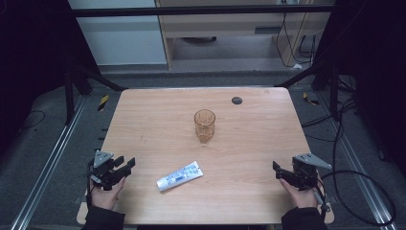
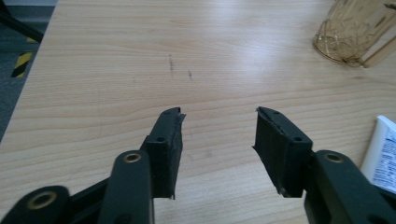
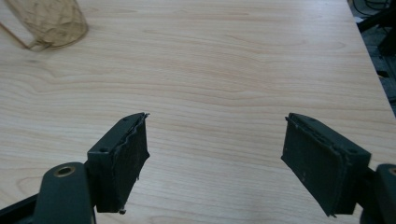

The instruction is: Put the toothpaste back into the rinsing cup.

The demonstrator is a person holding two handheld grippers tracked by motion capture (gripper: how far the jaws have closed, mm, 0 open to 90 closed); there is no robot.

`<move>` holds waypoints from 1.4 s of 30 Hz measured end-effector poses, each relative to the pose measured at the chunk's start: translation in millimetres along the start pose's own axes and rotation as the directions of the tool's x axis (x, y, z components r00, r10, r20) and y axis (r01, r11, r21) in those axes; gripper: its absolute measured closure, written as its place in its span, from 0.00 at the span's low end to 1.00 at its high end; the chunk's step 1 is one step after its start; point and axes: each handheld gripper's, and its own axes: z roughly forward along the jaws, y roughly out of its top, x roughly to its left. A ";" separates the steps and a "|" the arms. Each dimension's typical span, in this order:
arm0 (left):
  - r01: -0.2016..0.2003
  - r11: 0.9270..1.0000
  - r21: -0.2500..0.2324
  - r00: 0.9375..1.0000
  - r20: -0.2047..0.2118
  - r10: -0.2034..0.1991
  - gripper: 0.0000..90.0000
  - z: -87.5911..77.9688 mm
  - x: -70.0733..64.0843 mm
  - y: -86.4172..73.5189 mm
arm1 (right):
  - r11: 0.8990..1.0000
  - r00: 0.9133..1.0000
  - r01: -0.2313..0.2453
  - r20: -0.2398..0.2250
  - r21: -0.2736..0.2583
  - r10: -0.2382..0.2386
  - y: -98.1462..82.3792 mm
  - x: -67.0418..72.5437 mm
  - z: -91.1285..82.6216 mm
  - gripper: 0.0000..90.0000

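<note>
- An amber, see-through glass (image 1: 204, 125) stands upright near the middle of the light wooden counter (image 1: 249, 143); its wall has a faceted, crackled pattern and nothing can be seen inside it.
- A white toothpaste tube (image 1: 179, 176) with blue print lies flat on the counter nearer the person, at a slant, its crimped wide end up toward the glass and its narrow end toward the left front.
- A small dark round disc (image 1: 236, 100) sits near the counter's far edge, well beyond the glass.
- The left gripper (image 1: 125, 164) is held low at the counter's left front corner by the left hand (image 1: 107, 191), pointing inward toward the tube.
- The right gripper (image 1: 277, 171) is held at the right front corner by the right hand (image 1: 300, 194), pointing left across the counter.
- Left gripper view: the jaws stand moderately apart with only bare wood between them; the glass (image 2: 352, 32) is far ahead to the upper right and the tube (image 2: 383, 149) lies just outside the right-hand jaw.
- Right gripper view: the jaws are spread wide, holding nothing, over bare counter; the glass (image 3: 49, 21) is at the upper left, well apart from them.
</note>
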 end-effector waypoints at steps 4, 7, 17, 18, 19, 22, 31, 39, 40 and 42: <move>-0.021 1.000 0.012 0.999 0.031 0.020 0.65 -0.3 -7.3 2.6 | 0.999 0.999 0.031 -0.019 -0.012 -0.031 2.6 8.5 -2.6 0.24; -0.032 0.999 0.023 0.999 0.044 0.031 0.69 0.9 -11.5 3.7 | 0.999 0.999 0.047 -0.026 -0.020 -0.047 4.0 12.3 -3.6 0.25; -0.127 0.989 0.073 0.984 0.138 0.116 0.87 6.9 -36.5 8.0 | 0.999 0.998 0.049 -0.048 -0.014 -0.050 5.1 15.8 -4.8 0.29; -0.136 0.988 0.077 0.982 0.145 0.124 0.89 8.1 -38.4 8.1 | 0.998 0.997 0.058 -0.048 -0.015 -0.059 4.7 15.4 -3.8 0.30; -0.136 0.988 0.077 0.982 0.145 0.124 0.91 8.1 -38.4 8.1 | 0.998 0.997 0.058 -0.048 -0.015 -0.059 4.7 15.4 -3.8 0.30; -0.162 0.982 0.102 0.974 0.174 0.142 0.95 12.6 -44.5 7.6 | 0.998 0.996 0.065 -0.056 -0.003 -0.065 3.9 16.2 -2.1 0.31; -0.249 0.951 0.183 0.946 0.255 0.199 1.00 32.1 -69.4 0.9 | 0.997 0.995 0.075 -0.073 0.006 -0.075 2.8 17.1 0.4 0.32; -0.280 0.935 0.218 0.935 0.282 0.214 1.00 38.4 -75.0 -2.7 | 0.996 0.994 0.089 -0.073 0.025 -0.087 1.6 19.1 3.4 0.31; -0.284 0.933 0.220 0.934 0.285 0.217 1.00 39.1 -75.6 -3.7 | 0.996 0.994 0.089 -0.073 0.026 -0.087 1.5 19.0 3.7 0.31; -0.283 0.933 0.221 0.933 0.288 0.215 1.00 39.0 -75.0 -3.5 | 0.996 0.993 0.090 -0.075 0.025 -0.088 1.2 19.0 3.9 0.30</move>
